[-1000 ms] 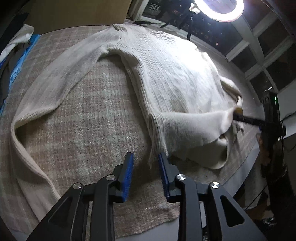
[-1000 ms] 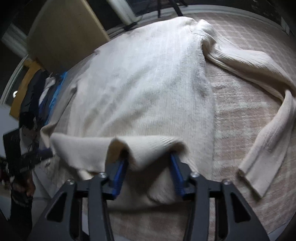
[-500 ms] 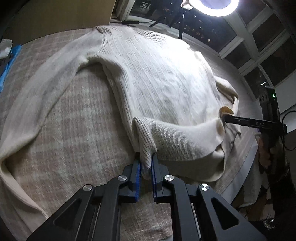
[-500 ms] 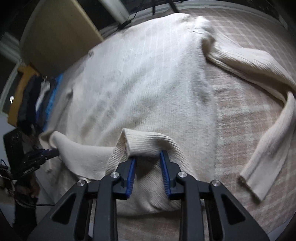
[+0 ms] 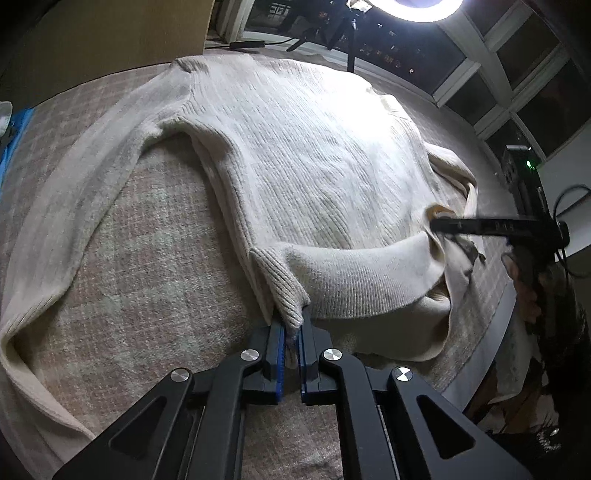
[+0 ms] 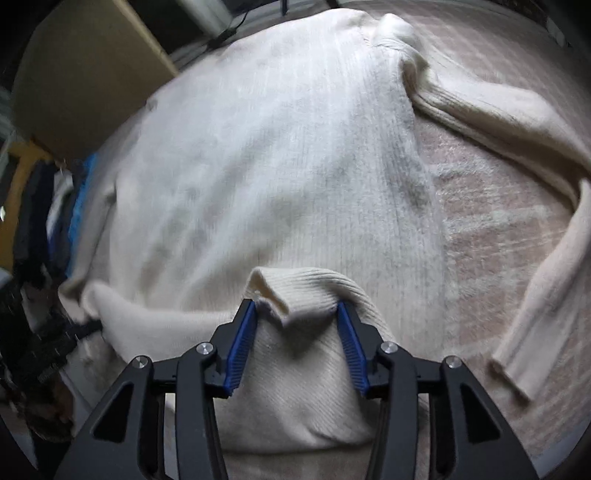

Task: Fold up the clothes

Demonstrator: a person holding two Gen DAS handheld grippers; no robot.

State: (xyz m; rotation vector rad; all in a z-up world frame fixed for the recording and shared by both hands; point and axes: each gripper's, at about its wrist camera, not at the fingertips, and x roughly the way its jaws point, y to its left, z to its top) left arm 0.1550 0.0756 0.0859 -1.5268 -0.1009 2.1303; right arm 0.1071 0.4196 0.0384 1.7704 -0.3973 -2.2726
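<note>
Sweater [image 5: 303, 177] lengthwise, collar away

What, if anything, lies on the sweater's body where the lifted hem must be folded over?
Nothing visible. The left gripper pinches the sweater at its hem corner; the right gripper straddles the hem, jaws apart. The sweater's body ahead is bare.

Both wrist views look close along their fingers — sharing the sweater [image 5: 314, 177]

Ring light [image 5: 424, 5] above dark windows [image 5: 524, 48]
</note>
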